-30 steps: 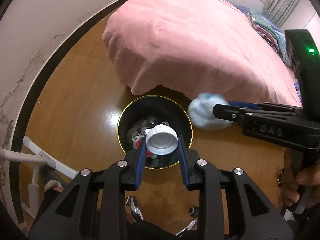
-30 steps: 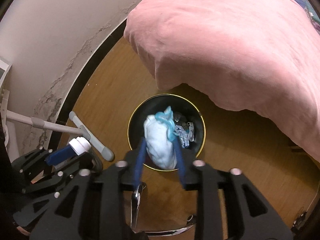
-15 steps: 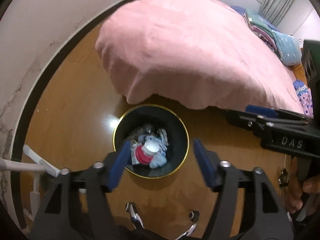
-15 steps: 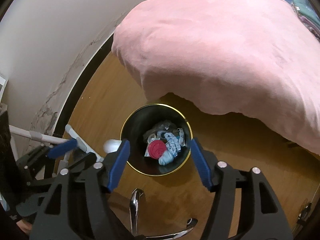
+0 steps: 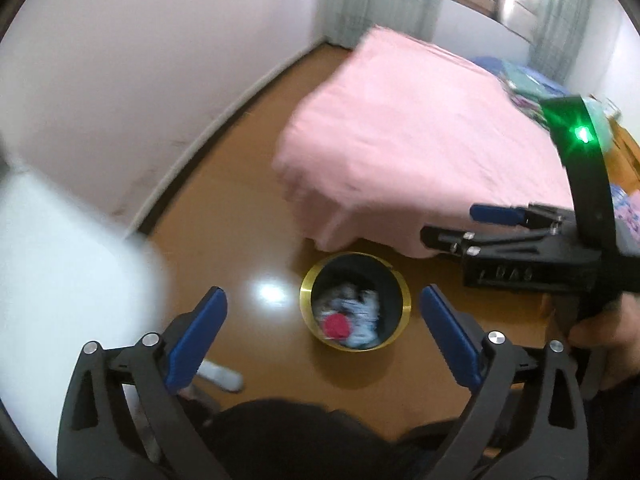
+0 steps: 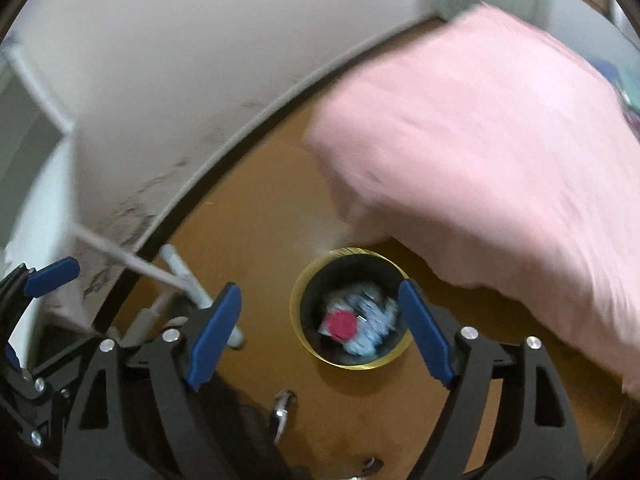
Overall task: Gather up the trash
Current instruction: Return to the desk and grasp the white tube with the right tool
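A blurred white mass (image 5: 60, 280) hides the left of the left wrist view. The left gripper (image 5: 324, 340) is spread wide and empty above the floor (image 5: 240, 240). The black, gold-rimmed bin (image 5: 404, 300) stands by the pink bed's (image 5: 400, 128) corner; its trash (image 5: 352, 320), red disc included, is smeared. The right gripper (image 6: 320, 336) is likewise released and empty.

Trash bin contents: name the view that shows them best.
Right wrist view: the trash bin sits nearer, its red disc and pale wrappers larger. Left wrist view shows the same pile smaller and equally blurred.
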Demonstrator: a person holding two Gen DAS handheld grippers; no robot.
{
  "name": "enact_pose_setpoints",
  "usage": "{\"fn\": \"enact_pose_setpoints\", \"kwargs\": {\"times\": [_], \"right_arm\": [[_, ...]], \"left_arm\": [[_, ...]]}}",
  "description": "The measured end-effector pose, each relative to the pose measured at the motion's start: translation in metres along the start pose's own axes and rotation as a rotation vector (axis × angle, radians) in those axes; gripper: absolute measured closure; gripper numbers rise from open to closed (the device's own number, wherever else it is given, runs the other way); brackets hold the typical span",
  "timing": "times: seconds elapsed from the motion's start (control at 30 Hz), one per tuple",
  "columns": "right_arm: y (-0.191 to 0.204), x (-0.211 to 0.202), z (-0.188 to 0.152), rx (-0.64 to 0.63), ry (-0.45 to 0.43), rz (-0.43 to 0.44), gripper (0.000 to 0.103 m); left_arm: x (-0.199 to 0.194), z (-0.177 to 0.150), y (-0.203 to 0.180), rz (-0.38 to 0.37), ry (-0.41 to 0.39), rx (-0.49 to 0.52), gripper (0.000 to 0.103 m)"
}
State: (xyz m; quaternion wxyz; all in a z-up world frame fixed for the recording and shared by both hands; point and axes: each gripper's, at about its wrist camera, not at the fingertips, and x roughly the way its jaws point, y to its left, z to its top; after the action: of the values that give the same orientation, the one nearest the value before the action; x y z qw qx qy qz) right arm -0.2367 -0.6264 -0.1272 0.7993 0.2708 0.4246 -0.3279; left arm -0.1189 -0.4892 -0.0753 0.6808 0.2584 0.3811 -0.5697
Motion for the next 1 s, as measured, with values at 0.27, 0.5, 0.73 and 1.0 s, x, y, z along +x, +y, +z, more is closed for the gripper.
{"fn": "enact_pose_setpoints", "kwargs": {"times": [0.27, 0.5, 0.73, 1.0], "right_arm": [[0.224, -0.012, 0.047, -0.356, -0.025, 0.245, 0.018], [0.448, 0.019, 0.047, -0.672, 0.095, 0.407, 0.018], [0.604, 0.063, 0.023, -0.885, 0.192, 0.393, 0.018], [0.647, 0.097, 0.02, -0.937, 0.218, 0.315, 0.048]], "left_arm": [[-0.117, -0.081, 0.178, 0.253, -0.039, -0.347, 0.008], [-0.205, -0.189, 0.313, 0.452, -0.041, -0.699, 0.008], [-0.249, -0.264, 0.377, 0.556, -0.021, -0.899, 0.008], [-0.25, -0.258, 0.418, 0.546, 0.011, -0.884, 0.008]]}}
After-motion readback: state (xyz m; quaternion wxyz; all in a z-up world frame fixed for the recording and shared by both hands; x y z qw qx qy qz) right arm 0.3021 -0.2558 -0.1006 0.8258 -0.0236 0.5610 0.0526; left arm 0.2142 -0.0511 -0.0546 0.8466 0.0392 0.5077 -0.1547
